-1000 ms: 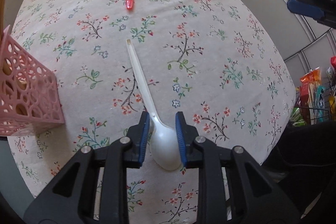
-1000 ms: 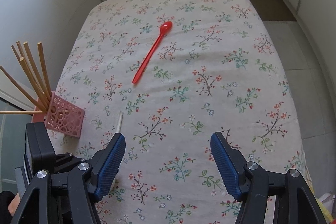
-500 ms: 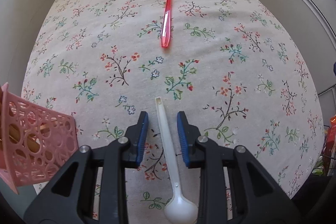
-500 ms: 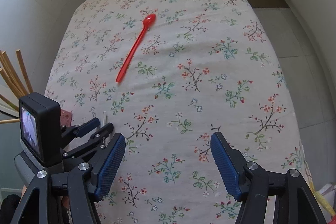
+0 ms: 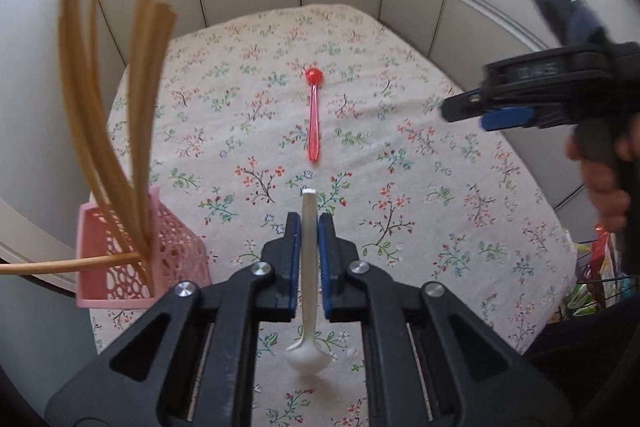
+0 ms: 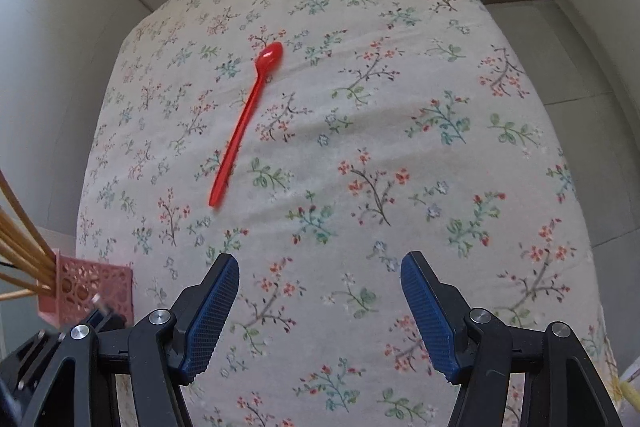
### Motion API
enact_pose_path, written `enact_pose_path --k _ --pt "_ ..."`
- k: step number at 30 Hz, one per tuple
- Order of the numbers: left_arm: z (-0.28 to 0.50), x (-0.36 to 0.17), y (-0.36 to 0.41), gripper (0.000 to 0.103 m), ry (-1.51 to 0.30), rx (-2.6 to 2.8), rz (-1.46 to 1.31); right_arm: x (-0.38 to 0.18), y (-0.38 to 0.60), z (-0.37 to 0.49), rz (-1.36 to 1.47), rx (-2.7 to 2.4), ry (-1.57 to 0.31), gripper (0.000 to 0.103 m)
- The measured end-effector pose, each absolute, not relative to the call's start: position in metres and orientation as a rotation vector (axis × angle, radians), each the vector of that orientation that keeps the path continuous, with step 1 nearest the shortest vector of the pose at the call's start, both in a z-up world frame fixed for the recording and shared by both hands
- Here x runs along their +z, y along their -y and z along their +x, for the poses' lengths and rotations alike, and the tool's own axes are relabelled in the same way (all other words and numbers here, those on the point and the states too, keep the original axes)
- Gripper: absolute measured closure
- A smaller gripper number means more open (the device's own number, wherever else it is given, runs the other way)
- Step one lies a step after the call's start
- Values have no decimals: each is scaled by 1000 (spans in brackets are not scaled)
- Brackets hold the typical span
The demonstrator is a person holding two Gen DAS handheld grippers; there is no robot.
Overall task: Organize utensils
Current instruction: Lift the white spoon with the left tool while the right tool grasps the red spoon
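Above the floral cloth, left gripper (image 5: 309,227) clamps the white spoon (image 5: 309,291) mid-handle, right gripper (image 6: 320,291) gaping; chopsticks (image 5: 112,131) crowding the pink basket (image 5: 120,283) could deflect it.

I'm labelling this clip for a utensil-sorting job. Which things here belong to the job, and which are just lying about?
Job:
white spoon, clamped in the left gripper
red spoon, loose on the cloth
pink holder with chopsticks
right gripper, open, empty

Lying about:
floral tablecloth
snack packets past the table edge
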State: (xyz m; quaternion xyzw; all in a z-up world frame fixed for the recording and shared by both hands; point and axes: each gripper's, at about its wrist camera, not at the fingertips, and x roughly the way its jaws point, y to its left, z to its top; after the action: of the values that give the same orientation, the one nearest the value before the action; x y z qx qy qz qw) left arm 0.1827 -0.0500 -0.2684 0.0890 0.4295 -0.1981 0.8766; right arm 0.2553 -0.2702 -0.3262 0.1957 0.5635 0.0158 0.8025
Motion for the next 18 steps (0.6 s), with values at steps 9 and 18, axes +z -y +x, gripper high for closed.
enact_pose_path --k 9,18 --pt "155 -194 0 93 -706 -472 21 -348 254 341 484 61 -1185 43" --pt "150 -176 -28 93 -655 -488 -10 -390 233 435 417 50 -1203 51"
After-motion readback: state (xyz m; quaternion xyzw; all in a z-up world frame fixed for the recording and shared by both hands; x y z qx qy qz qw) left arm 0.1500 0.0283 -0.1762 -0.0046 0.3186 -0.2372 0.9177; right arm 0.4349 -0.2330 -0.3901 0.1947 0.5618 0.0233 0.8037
